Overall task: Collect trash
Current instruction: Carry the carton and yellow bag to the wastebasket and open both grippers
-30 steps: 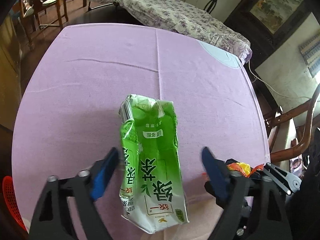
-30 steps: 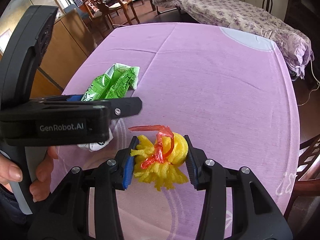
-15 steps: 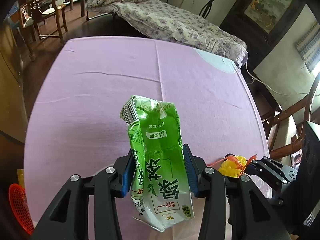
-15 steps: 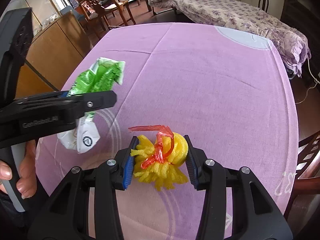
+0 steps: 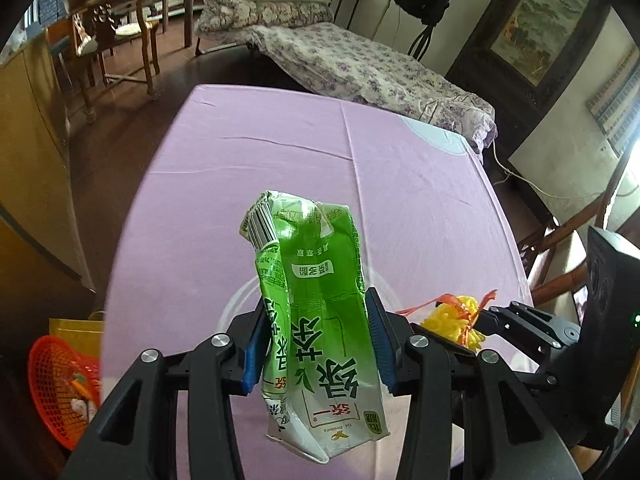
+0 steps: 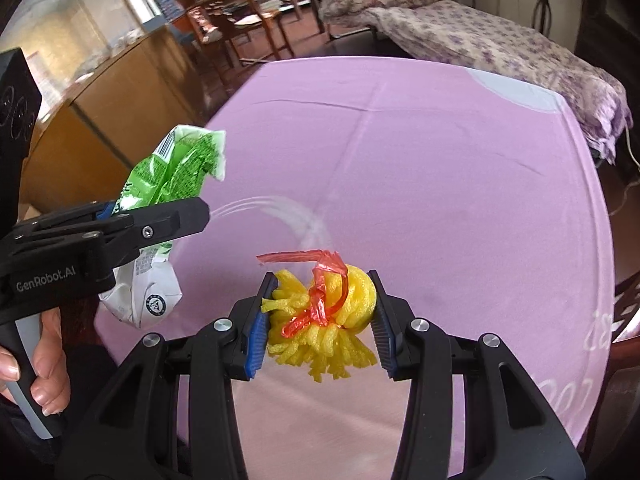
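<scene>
Above the purple tablecloth (image 5: 420, 184), the left gripper (image 5: 318, 346) pinched a crumpled green drink carton (image 5: 320, 320) clear of the table; beside it, the right gripper (image 6: 320, 316) squeezed a yellow foam net (image 6: 332, 320) tied with red plastic.

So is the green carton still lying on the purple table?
No, the green carton hangs in the air between the left gripper's blue pads, lifted clear of the purple table.
</scene>
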A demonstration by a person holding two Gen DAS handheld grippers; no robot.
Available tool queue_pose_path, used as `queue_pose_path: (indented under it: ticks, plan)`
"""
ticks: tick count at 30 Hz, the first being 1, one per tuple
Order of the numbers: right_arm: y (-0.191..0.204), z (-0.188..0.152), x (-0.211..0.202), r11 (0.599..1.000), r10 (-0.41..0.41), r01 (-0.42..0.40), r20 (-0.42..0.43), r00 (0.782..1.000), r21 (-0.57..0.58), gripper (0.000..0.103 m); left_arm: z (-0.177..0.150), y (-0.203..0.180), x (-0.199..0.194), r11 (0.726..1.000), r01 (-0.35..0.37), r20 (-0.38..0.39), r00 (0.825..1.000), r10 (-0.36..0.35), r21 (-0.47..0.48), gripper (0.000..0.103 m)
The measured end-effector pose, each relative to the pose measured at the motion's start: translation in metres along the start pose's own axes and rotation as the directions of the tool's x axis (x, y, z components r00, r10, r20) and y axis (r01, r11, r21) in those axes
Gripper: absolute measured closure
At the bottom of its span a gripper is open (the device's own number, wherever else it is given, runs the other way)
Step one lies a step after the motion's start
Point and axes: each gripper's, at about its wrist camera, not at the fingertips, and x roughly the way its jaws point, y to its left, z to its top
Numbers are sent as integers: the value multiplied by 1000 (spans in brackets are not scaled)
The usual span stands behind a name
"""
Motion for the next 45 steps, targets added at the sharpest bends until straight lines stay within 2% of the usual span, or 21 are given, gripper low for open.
queue_pose_path:
  ticks: [7, 15, 21, 25, 28, 32, 35, 39, 45]
  plan:
    - [56, -10, -17, 994, 77, -77, 2, 997, -80, 57, -27, 37, -50, 999, -16, 52, 998, 18, -44, 58]
    - [122, -5, -26, 974, 113, -110, 0, 994, -196, 57, -56, 93, -100, 991, -48, 108, 992, 61, -127, 58]
    - [188, 3, -18, 933, 159, -163, -40, 987, -321, 57, -79, 150, -128, 969, -110, 110, 984, 137, -222, 58]
    - [226, 7, -6, 899, 176, -195, -84, 981, -392, 57, -96, 197, -142, 938, -167, 99, 974, 205, -304, 58]
    - [262, 9, 8, 860, 190, -233, -139, 972, -453, 57, -114, 241, -148, 904, -215, 71, 963, 259, -370, 58]
    - [312, 9, 29, 802, 211, -301, -227, 951, -516, 57, -135, 292, -145, 852, -247, 16, 958, 287, -461, 58]
    - [345, 5, 48, 760, 195, -324, -278, 941, -564, 57, -153, 325, -143, 818, -269, -16, 953, 303, -508, 58]
    - [384, 1, 75, 708, 157, -340, -331, 930, -618, 57, -168, 356, -132, 789, -292, -64, 949, 307, -540, 58]
    - [411, -2, 116, 686, 116, -367, -403, 908, -629, 57, -187, 381, -111, 760, -325, -121, 942, 313, -562, 58]
